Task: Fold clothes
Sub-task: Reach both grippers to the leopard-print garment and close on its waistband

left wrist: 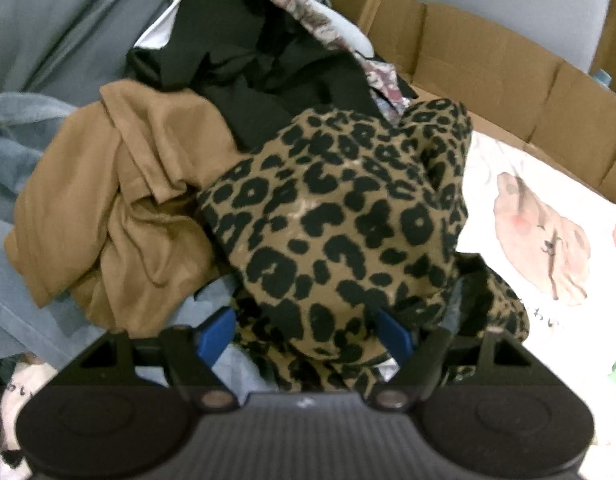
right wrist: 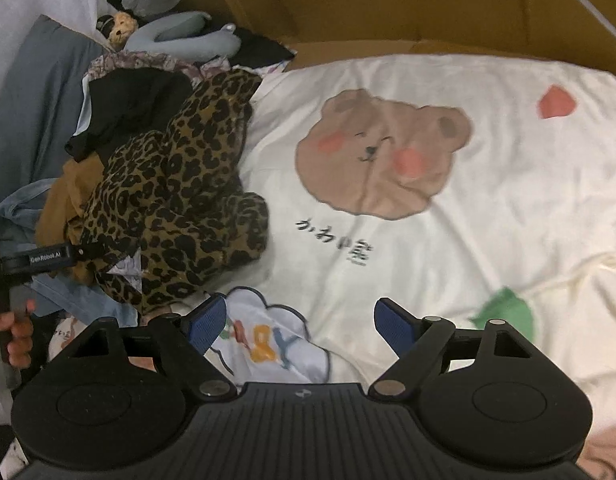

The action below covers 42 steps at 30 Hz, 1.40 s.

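Left tool spread around the crumpled leopard-print garment, right tool released over the bear-print sheet — seemingly a pick-up; closing on cloth comes next.

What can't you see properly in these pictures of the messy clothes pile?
- Left gripper: in the left wrist view, the leopard-print garment fills the gap between its fingers, hiding whether they pinch it.
- Black garment: its shape is lost, bunched under other clothes.
- Bear-print sheet: right wrist view, cut off by the picture edge.
- Writing under the bear: too blurred to read.
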Each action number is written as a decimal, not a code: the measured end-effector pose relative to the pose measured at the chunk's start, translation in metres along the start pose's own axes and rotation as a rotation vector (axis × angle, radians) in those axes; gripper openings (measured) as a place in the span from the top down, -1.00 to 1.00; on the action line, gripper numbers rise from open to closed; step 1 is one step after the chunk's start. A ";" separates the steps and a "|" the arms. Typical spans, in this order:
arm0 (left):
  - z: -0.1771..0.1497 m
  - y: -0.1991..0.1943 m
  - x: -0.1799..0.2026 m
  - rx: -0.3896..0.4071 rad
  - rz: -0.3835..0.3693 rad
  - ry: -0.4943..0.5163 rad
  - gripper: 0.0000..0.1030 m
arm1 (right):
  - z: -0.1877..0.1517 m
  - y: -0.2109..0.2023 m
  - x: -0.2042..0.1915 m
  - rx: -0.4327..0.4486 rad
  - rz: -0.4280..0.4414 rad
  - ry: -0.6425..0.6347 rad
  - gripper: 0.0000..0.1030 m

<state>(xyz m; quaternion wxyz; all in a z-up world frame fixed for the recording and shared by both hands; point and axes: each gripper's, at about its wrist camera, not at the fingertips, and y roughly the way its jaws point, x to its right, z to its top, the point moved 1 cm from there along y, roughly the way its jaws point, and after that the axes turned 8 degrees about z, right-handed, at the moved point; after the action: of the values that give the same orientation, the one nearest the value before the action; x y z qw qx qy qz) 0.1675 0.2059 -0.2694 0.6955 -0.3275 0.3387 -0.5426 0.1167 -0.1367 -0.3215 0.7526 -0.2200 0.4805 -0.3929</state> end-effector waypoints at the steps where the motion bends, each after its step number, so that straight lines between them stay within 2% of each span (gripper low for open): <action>1: -0.001 0.003 -0.001 0.000 -0.001 -0.002 -0.52 | 0.002 0.008 -0.001 -0.006 0.010 0.000 -0.65; 8: 0.003 0.009 -0.006 0.026 -0.008 -0.044 -0.27 | 0.019 0.061 -0.009 -0.030 0.068 -0.014 -0.60; 13: 0.011 0.019 -0.005 0.011 -0.040 -0.073 -0.27 | 0.032 0.091 -0.011 -0.032 0.114 0.020 -0.53; 14: 0.012 0.021 -0.006 0.006 -0.043 -0.081 -0.21 | 0.035 0.096 -0.013 -0.033 0.122 0.020 -0.53; 15: 0.012 0.022 -0.006 0.004 -0.047 -0.087 -0.06 | 0.037 0.102 -0.014 -0.034 0.127 0.020 -0.53; 16: 0.012 0.023 -0.006 0.003 -0.047 -0.088 0.30 | 0.038 0.107 -0.015 -0.038 0.127 0.020 -0.53; 17: 0.011 0.022 -0.005 0.004 -0.038 -0.080 0.46 | 0.040 0.113 -0.016 -0.042 0.126 0.020 -0.53; 20: 0.008 0.018 -0.004 0.011 -0.027 -0.067 0.69 | 0.044 0.131 -0.021 -0.059 0.130 0.019 -0.53; 23: 0.003 0.015 -0.007 0.000 -0.031 -0.079 0.78 | 0.044 0.151 -0.024 -0.082 0.144 0.025 -0.45; 26: 0.000 0.013 -0.012 -0.013 -0.031 -0.089 0.85 | 0.042 0.166 -0.028 -0.107 0.169 0.015 -0.14; 27: 0.000 0.011 -0.014 -0.016 -0.033 -0.091 0.85 | 0.041 0.171 -0.030 -0.115 0.177 0.009 0.17; 28: -0.001 0.009 -0.015 -0.019 -0.034 -0.090 0.86 | 0.041 0.174 -0.031 -0.125 0.175 0.006 0.63; 29: -0.001 0.008 -0.016 -0.020 -0.033 -0.087 0.87 | 0.041 0.175 -0.032 -0.134 0.172 0.005 0.80; 31: -0.003 0.004 -0.018 -0.024 -0.033 -0.085 0.87 | 0.041 0.172 -0.034 -0.129 0.168 0.001 0.93; 34: -0.007 -0.001 -0.018 -0.034 -0.048 -0.084 0.87 | 0.044 0.155 -0.040 -0.103 0.147 -0.039 0.96; 38: -0.015 -0.007 -0.013 -0.074 -0.103 -0.084 0.87 | 0.054 0.125 -0.041 -0.079 0.106 -0.059 0.97; 42: -0.028 -0.018 0.002 -0.130 -0.201 -0.053 0.81 | 0.059 0.088 -0.035 -0.093 0.049 -0.111 0.97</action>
<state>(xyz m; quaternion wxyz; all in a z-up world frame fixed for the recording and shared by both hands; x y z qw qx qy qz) 0.1349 0.1979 -0.2709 0.6237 -0.4182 0.3202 -0.5776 0.1953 -0.0593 -0.3387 0.7763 -0.2645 0.4611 -0.3389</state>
